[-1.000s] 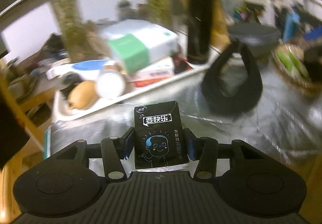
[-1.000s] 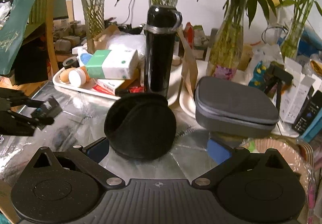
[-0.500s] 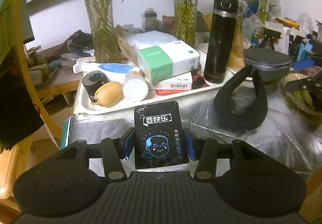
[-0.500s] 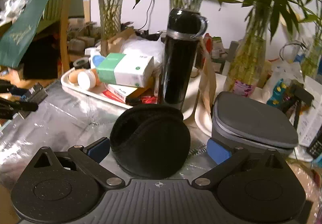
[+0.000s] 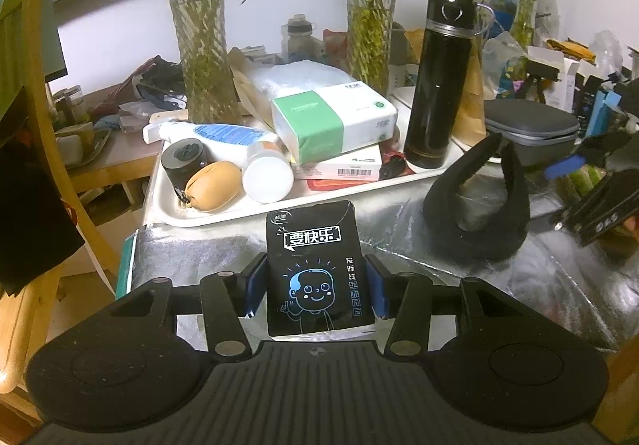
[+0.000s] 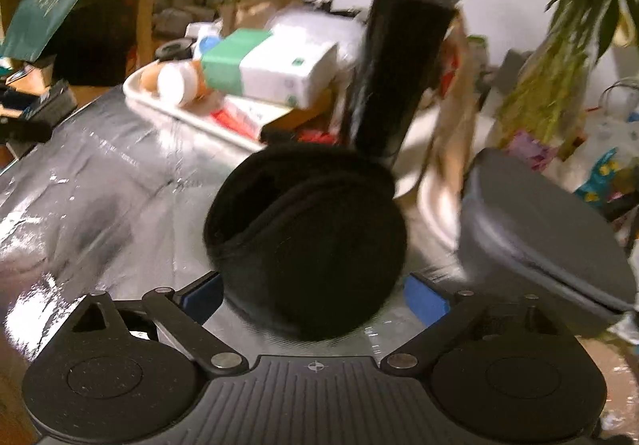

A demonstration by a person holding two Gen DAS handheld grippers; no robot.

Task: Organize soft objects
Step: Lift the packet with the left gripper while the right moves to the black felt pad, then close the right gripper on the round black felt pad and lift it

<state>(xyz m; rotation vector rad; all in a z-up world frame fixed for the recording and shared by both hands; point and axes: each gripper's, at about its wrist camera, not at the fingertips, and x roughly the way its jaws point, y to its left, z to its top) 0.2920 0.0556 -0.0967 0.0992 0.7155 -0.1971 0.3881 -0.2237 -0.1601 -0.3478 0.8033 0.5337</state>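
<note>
Left claw [image 5: 315,285] clamped on a black tissue pack [image 5: 317,265], held upright above the foil-covered table [image 5: 199,253], just short of the white tray [image 5: 167,213]. Right claw [image 6: 313,291] spread wide around black earmuffs [image 6: 307,241], blue pads flanking the near cup without visibly touching; view blurred, so contact hard to judge. Earmuffs resting on the table, in front of the black flask [image 5: 439,85] and beside the grey case [image 6: 539,237].

Likely step: closing on the earmuffs while keeping the pack in hand. Best done by centring the pads on the fat part of the cup before squeezing, since plush compresses and can slip out of a shallow pinch. Worth steadying the right claw first. Squeeze gently on the pack; soft tissue crumples under excess force. When lifting the earmuffs, keep clear of the flask, which looks easy to tip, and of the case edge.
</note>
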